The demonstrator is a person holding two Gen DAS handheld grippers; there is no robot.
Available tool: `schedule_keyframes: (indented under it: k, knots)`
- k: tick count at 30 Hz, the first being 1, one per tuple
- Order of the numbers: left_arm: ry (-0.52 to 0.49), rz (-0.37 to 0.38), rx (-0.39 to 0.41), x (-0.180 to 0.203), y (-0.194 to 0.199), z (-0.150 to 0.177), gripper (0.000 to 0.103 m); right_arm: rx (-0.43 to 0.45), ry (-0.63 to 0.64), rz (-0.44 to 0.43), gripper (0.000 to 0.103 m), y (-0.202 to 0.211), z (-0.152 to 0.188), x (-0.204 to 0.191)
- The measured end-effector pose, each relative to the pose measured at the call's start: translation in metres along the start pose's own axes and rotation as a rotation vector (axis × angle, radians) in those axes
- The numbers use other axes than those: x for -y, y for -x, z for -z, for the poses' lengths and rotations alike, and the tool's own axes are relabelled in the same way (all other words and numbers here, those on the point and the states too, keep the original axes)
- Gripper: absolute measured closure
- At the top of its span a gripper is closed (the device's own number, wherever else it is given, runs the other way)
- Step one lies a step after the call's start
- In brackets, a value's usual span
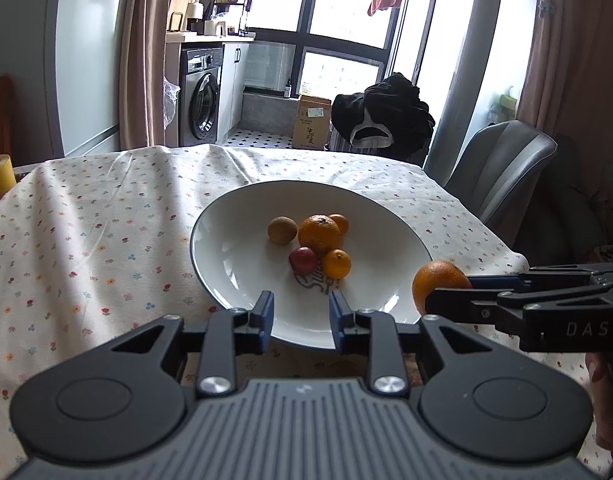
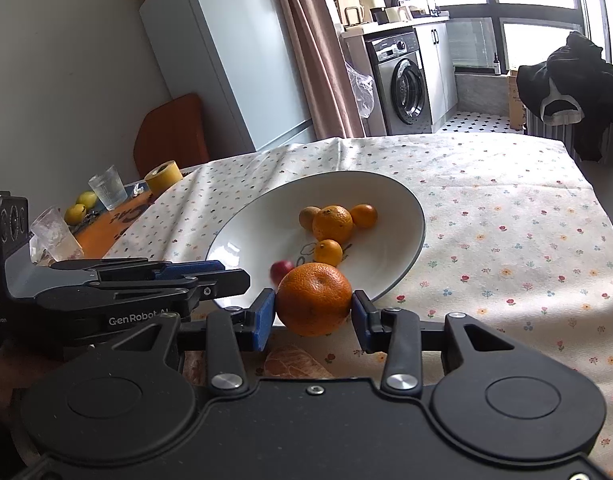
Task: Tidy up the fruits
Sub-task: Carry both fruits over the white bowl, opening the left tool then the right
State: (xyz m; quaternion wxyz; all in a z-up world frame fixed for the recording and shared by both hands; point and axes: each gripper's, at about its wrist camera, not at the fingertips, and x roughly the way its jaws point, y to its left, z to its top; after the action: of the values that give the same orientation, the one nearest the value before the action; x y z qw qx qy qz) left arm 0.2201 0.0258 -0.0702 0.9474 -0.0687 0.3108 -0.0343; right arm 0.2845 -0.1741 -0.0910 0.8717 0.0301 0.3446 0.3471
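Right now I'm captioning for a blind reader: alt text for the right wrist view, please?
The right claw grips a large orange at the near rim of a white plate holding five smaller fruits, on a floral tablecloth. The left claw reaches in from the left.

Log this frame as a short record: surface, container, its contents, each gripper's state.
surface: table under a floral tablecloth
container: white plate
contents: kiwi, large orange, two small oranges, red fruit
left gripper: open, empty, at the plate's near rim
right gripper: shut on a held orange, beside the plate
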Motion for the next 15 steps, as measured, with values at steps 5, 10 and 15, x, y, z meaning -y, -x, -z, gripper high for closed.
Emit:
schedule_keyframes:
  k: [5,10,15]
  knots:
    - [0.017,-0.022,0.016,-0.007,0.015,0.001,0.049,0.003,-0.004,0.003,0.064,-0.001,0.0,-0.001]
    - [0.017,-0.038,0.031,-0.011,0.028,0.004,0.028,0.007,0.002,0.003,0.064,-0.002,-0.001,-0.005]
    - [0.023,-0.056,0.022,-0.014,0.035,0.009,0.02,0.023,-0.005,0.002,0.058,-0.004,-0.004,-0.008]
